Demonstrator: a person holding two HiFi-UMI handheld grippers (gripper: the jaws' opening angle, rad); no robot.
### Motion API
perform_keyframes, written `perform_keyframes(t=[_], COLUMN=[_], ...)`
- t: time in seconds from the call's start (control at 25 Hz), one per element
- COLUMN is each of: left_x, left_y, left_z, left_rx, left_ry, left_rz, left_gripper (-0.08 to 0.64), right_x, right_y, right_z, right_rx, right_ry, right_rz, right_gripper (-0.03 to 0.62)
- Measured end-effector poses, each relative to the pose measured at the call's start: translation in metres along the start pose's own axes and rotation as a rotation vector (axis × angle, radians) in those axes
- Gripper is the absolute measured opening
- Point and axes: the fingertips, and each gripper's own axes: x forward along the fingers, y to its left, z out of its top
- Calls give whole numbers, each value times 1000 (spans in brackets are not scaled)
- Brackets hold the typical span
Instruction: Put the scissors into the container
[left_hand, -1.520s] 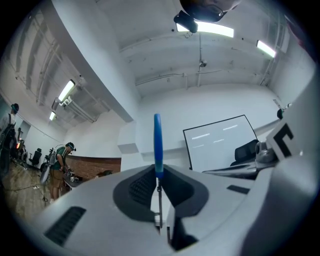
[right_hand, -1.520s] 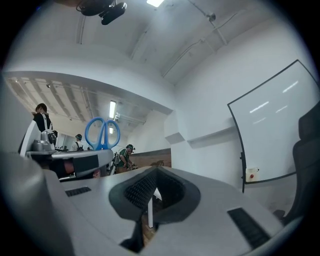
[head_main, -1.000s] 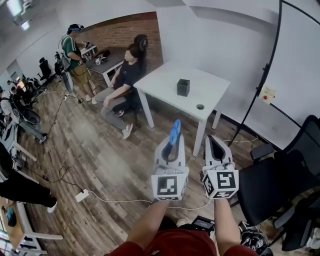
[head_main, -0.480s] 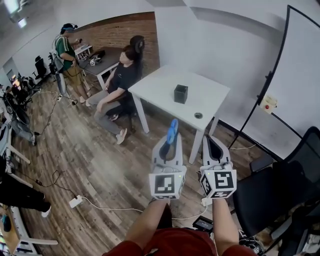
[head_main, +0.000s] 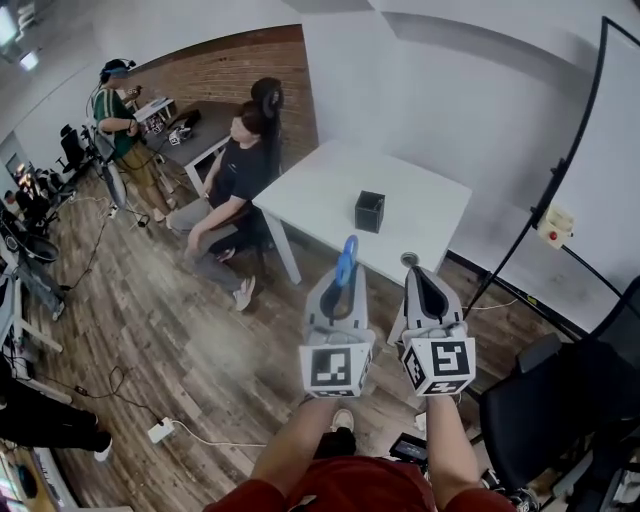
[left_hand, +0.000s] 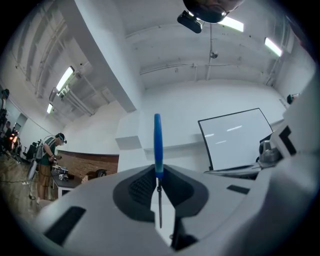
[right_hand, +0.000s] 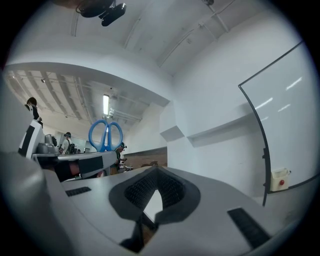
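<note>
In the head view my left gripper (head_main: 345, 285) is shut on blue-handled scissors (head_main: 347, 262), whose handles stick up past the fingertips. The left gripper view shows the scissors (left_hand: 158, 145) edge-on, with the thin blade clamped between the dark pads (left_hand: 142, 187). My right gripper (head_main: 413, 270) is beside it, shut and holding nothing. From the right gripper view the blue handle loops (right_hand: 105, 135) rise above the left gripper's body. The small black container (head_main: 369, 211) stands on the white table (head_main: 320, 195), ahead of both grippers and apart from them.
A person in black (head_main: 235, 165) sits on a chair at the table's left end. Another person in green (head_main: 115, 100) stands far back left by desks. A black office chair (head_main: 560, 400) is at the right, a whiteboard stand (head_main: 585, 130) behind it. Cables and a power strip (head_main: 160, 430) lie on the wood floor.
The table and container have come nearer and lower in the head view. Both grippers keep their pose, the left still shut on the scissors.
</note>
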Motion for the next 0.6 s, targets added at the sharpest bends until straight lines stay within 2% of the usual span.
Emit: perform_keyframes(t=[0.32,0.48,0.6], left_x=[88,116,132], left_y=[51,52,65], left_z=[-26,-35,-41], left_rx=[-30,-60,-46], left_ry=[-3,2,-9], left_rz=[-48,-92,-96], left_gripper=[37,37,37], right_x=[95,116,137], right_y=[-18,-29,-28], right_z=[-14,-15,-20], right_rx=[-19,-37,-49], right_ry=[19,21,17], right_rz=[-46,-77,-68], right_gripper=[8,8,8])
